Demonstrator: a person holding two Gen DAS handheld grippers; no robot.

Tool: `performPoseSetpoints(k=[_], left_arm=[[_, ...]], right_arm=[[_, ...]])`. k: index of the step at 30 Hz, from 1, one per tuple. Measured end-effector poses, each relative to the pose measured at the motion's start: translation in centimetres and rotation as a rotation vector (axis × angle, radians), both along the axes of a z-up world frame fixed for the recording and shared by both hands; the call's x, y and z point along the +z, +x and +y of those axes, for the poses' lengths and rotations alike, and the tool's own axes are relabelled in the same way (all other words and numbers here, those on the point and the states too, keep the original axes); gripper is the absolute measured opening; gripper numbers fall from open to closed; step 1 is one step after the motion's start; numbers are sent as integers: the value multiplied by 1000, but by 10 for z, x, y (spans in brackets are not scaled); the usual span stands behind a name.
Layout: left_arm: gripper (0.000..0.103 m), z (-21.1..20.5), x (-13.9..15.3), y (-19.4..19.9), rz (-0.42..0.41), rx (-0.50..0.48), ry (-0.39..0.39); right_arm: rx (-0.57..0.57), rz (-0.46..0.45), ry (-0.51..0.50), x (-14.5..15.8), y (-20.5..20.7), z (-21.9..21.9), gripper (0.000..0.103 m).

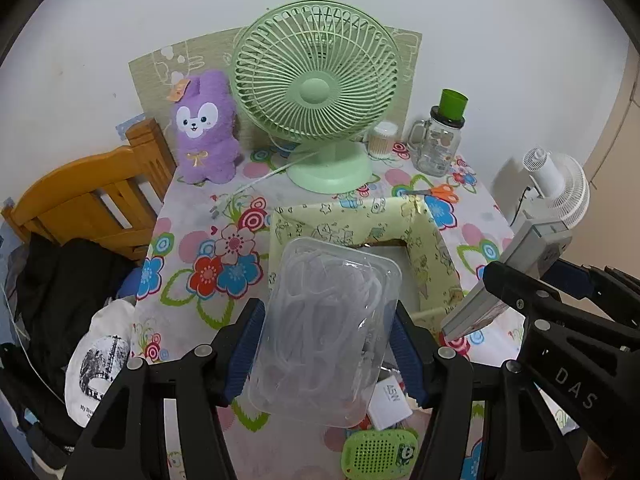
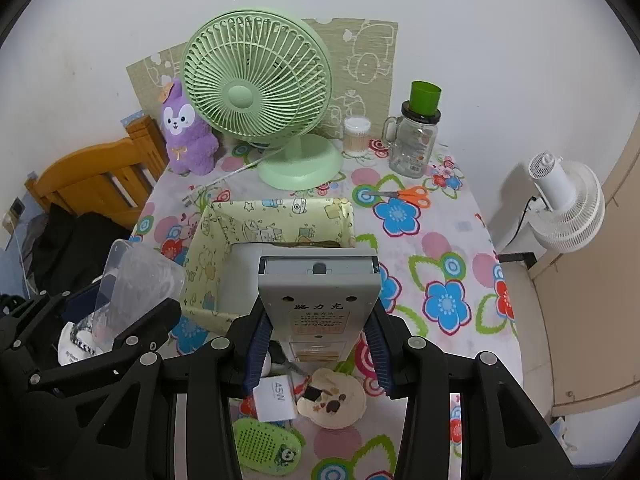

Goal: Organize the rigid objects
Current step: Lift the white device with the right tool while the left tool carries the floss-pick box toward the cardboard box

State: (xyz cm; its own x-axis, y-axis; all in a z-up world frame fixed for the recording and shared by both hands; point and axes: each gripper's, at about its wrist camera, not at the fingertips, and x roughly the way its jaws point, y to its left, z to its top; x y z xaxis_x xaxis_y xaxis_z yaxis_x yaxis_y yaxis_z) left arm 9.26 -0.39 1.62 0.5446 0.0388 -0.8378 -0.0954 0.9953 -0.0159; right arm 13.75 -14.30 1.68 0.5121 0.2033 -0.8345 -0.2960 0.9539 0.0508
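Just beyond both grippers sits the yellow box (image 2: 208, 248) on the counter (image 2: 440, 248), open side up. Left gripper (image 1: 326, 350) jaws are clamped on the clear plastic case (image 1: 326, 332), right gripper (image 2: 318, 344) on the grey device (image 2: 318, 296). Both held things point lengthwise toward the box, and neither looks clearly nearer, I'd say.

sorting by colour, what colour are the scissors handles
Orange; the scissors show best in the right wrist view.

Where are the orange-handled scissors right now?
In both wrist views the scissors lie flat on the floral tablecloth, behind the yellow box, just before the glass jar.
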Motion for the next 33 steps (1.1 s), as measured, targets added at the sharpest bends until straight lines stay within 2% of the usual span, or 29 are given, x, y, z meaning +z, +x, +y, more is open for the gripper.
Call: performPoseSetpoints(k=[20, 33], left_arm=[[64, 22, -23, 56, 30, 43, -11], [64, 13, -65, 78, 114, 40, -18]], right_arm=[[13, 48, 17, -14, 59, 19, 47], [52, 201, -30, -61, 83, 20, 47]])
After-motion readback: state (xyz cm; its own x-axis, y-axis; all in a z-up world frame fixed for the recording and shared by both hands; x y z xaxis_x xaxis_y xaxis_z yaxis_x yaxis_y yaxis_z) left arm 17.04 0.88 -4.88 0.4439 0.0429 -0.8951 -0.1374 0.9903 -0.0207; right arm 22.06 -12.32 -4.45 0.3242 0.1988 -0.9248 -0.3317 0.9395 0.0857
